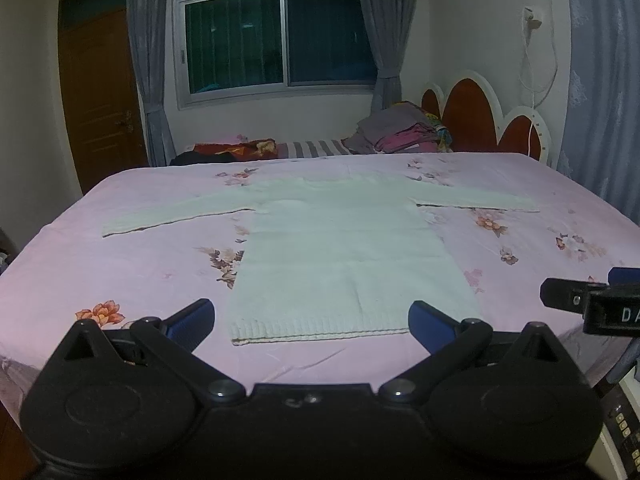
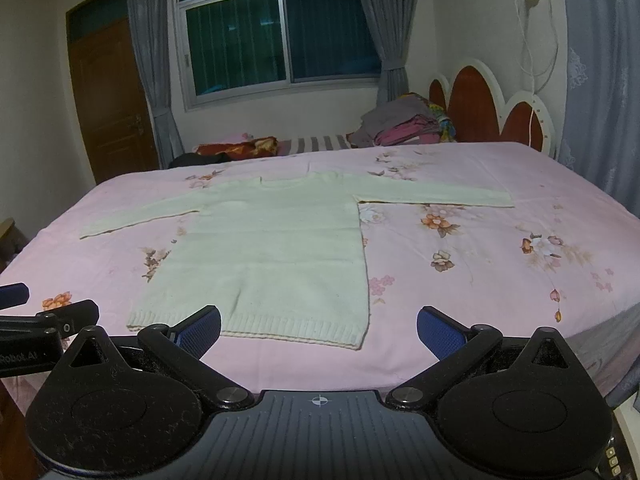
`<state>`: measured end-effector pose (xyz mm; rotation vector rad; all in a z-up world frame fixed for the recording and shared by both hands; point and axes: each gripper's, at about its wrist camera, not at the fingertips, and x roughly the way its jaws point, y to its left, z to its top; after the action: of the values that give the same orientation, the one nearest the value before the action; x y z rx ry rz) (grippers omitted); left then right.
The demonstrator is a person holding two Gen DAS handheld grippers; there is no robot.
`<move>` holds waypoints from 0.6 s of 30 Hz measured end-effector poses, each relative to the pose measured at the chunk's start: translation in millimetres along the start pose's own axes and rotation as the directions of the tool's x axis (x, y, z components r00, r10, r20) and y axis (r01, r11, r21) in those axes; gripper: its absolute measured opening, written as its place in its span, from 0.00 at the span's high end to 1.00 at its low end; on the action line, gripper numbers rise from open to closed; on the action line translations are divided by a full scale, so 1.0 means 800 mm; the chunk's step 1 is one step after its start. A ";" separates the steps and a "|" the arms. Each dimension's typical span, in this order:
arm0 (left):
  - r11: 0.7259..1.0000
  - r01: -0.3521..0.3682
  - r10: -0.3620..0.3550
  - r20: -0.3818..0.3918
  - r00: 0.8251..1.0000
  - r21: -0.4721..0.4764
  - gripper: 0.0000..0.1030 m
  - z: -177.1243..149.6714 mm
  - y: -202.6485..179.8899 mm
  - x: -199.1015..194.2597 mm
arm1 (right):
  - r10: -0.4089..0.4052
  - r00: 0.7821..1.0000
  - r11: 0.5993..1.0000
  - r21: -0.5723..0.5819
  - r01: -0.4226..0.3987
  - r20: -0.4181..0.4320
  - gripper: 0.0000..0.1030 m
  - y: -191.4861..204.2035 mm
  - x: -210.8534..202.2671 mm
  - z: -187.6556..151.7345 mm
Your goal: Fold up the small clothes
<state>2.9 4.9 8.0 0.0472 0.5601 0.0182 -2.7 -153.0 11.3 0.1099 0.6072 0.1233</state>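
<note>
A small white knit sweater (image 1: 336, 248) lies flat on the pink floral bed sheet (image 1: 120, 264), sleeves spread left and right, ribbed hem nearest me. It also shows in the right wrist view (image 2: 264, 248). My left gripper (image 1: 312, 326) is open and empty, held just short of the hem, level with its middle. My right gripper (image 2: 319, 330) is open and empty, held near the hem's right corner. The right gripper also shows at the right edge of the left wrist view (image 1: 592, 300). The left gripper also shows at the left edge of the right wrist view (image 2: 36, 320).
A stack of folded clothes (image 1: 400, 128) and a striped pillow (image 1: 312, 147) lie at the bed's far side by the red headboard (image 1: 472, 120). A window with grey curtains (image 1: 276, 36) and a wooden door (image 1: 100, 92) are behind. The bed's front edge is just below my grippers.
</note>
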 end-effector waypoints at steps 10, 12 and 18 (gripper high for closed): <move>1.000 -0.009 0.009 0.001 1.000 0.006 0.00 0.000 -0.005 -0.003 | 0.001 1.000 1.000 0.000 -0.001 -0.002 0.00 -0.003 0.001 0.002; 1.000 -0.006 0.006 0.003 1.000 0.007 0.00 0.001 -0.004 -0.003 | 0.002 1.000 1.000 0.000 -0.002 -0.001 0.00 -0.003 0.001 0.003; 1.000 -0.009 0.008 0.008 1.000 0.012 0.00 0.007 -0.004 -0.006 | 0.004 1.000 1.000 0.005 -0.004 0.003 0.00 -0.005 0.000 0.003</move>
<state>1.5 1.0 14.9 0.0612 0.5518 0.0229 -1.1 -157.2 12.8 0.1164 0.6045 0.1258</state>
